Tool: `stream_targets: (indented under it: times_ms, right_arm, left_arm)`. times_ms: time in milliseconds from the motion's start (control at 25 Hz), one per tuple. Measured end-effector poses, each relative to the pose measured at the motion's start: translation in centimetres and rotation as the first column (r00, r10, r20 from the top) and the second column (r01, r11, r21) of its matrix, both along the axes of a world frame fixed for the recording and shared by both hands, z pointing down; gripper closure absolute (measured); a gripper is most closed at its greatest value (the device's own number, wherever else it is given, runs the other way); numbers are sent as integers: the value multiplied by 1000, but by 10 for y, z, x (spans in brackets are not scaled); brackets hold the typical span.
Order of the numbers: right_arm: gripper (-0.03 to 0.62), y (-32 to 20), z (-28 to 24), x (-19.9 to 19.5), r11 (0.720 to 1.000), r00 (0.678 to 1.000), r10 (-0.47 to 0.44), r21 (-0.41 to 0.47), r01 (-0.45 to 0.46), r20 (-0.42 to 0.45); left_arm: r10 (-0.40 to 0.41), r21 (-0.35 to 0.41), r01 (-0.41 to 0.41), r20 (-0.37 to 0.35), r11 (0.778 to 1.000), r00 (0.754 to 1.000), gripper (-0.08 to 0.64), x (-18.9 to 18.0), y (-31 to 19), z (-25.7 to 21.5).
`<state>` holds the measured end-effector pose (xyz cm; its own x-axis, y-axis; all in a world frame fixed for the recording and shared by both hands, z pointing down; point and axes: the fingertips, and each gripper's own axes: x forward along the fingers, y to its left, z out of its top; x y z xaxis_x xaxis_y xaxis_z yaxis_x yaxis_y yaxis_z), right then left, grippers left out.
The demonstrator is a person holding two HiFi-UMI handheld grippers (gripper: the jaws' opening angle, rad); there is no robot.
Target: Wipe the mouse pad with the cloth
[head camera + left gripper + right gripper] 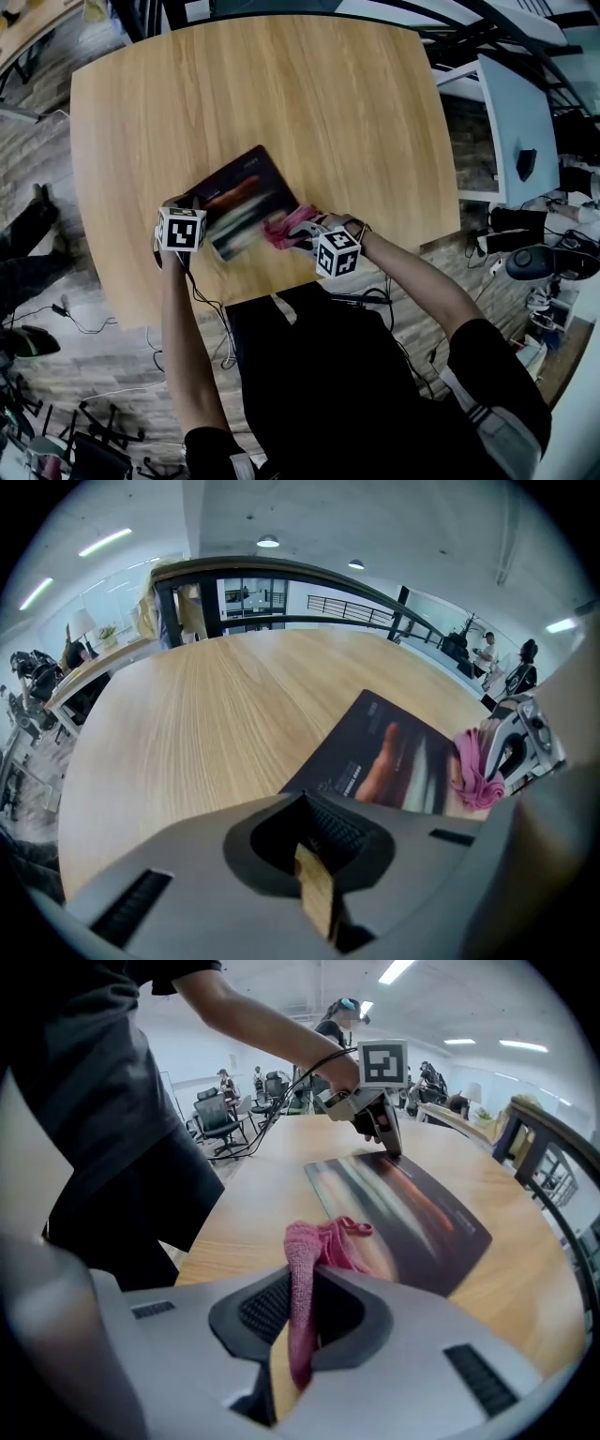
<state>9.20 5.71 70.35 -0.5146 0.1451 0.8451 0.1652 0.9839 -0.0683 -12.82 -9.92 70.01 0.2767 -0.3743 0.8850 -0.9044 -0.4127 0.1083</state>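
A dark mouse pad (242, 195) with a printed picture lies near the front edge of the wooden table (281, 94). My left gripper (190, 206) is at the pad's left corner, shut on that corner (314, 794). In the right gripper view its tips (393, 1150) touch the pad's far corner. My right gripper (292, 234) is shut on a pink cloth (277, 230), which hangs crumpled at the pad's right end. The cloth (323, 1246) bunches out of the jaws over the pad (412, 1204). From the left gripper view, the cloth (472, 772) and the right gripper (511, 747) sit at the pad's (394, 757) far right.
Bare wood stretches beyond the pad to the table's far edge (244, 19). The front edge (234, 300) lies just below both grippers, against the person's body. Cables (84, 323) lie on the floor at left, a white desk (511, 122) stands at right, and office chairs (216, 1110) stand behind.
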Motion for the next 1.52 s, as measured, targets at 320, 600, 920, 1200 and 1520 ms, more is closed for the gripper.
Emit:
stream_targets:
  times_ms: [320, 600, 920, 1200, 1520]
  right_arm:
    - [535, -49, -70, -17, 939, 921, 344, -91, -333, 182]
    - [535, -102, -157, -21, 806, 717, 588, -190, -561, 374]
    - [535, -126, -239, -5, 639, 457, 732, -276, -718, 506]
    - [535, -113, -287, 4, 529, 303, 763, -281, -801, 571]
    - [535, -87, -317, 0, 400, 160, 794, -305, -864, 587]
  left_arm:
    - [-87, 111, 89, -22, 990, 996, 537, -6, 1, -27]
    - [-209, 285, 259, -194, 923, 958, 537, 0, 4, -124]
    - [-332, 535, 454, -313, 713, 890, 537, 9, 58, -250]
    - [-328, 652, 495, -371, 574, 869, 536, 18, 99, -318]
    - [-270, 698, 454, -366, 554, 891, 537, 14, 132, -341]
